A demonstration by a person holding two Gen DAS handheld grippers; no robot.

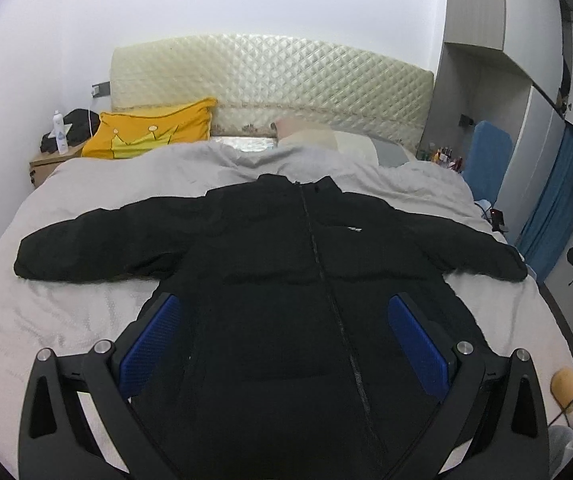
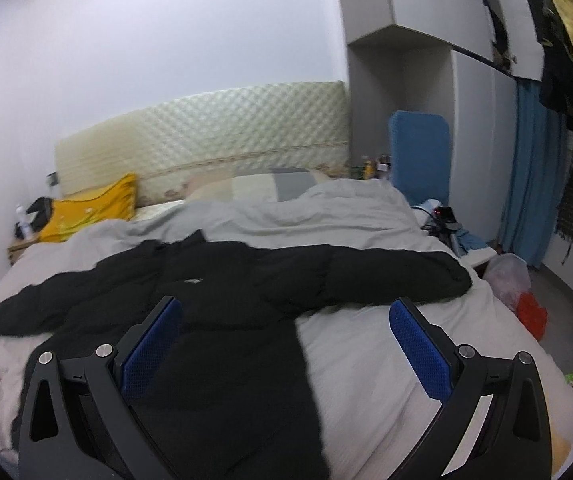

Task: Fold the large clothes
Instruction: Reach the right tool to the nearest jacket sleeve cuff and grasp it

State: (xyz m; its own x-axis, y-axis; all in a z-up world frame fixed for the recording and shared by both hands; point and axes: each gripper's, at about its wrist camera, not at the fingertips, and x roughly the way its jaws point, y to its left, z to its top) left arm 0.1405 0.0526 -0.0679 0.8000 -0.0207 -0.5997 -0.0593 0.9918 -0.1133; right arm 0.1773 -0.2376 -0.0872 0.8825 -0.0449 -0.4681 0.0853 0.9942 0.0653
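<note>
Black jacket (image 1: 286,248) spread flat, front up, on grey bedding (image 1: 66,312); zip running near to far, sleeves out left and right. Left gripper (image 1: 286,336) wide, empty, over lower body. Right gripper (image 2: 286,336) wide, empty, nearer right sleeve (image 2: 386,276).

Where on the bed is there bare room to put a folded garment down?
Bare grey cover lies below the black jacket's left sleeve, near the bed's left edge, and beside its right hem under the right sleeve. Toward the headboard it is crowded: the yellow pillow and the other pillows.
</note>
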